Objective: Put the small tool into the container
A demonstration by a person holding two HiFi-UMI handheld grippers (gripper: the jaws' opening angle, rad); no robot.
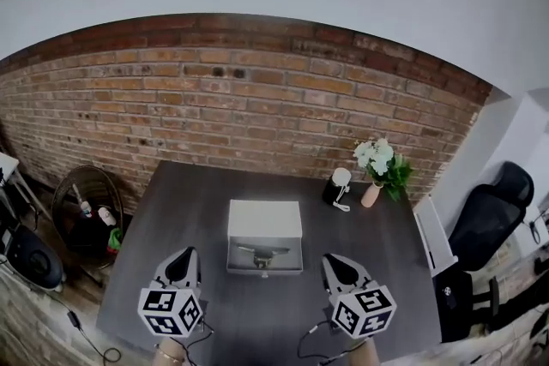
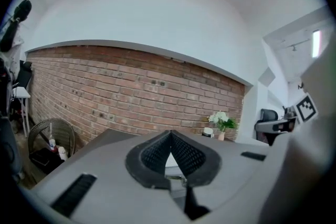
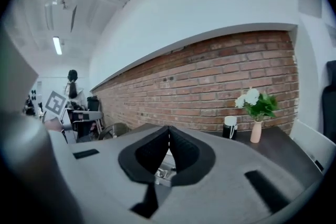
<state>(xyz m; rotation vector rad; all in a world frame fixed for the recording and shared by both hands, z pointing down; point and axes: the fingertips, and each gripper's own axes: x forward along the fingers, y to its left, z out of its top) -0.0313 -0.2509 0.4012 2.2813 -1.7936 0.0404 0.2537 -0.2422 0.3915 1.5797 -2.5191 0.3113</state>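
The left gripper and right gripper hover side by side above the near edge of the table, well apart, both pointing forward. Each gripper's jaws are closed together, tips touching, gripping nothing.

A dark table stands before a brick wall, with a pink flower vase and black cup at two o'clock, a wire basket at nine, and an office chair at three.
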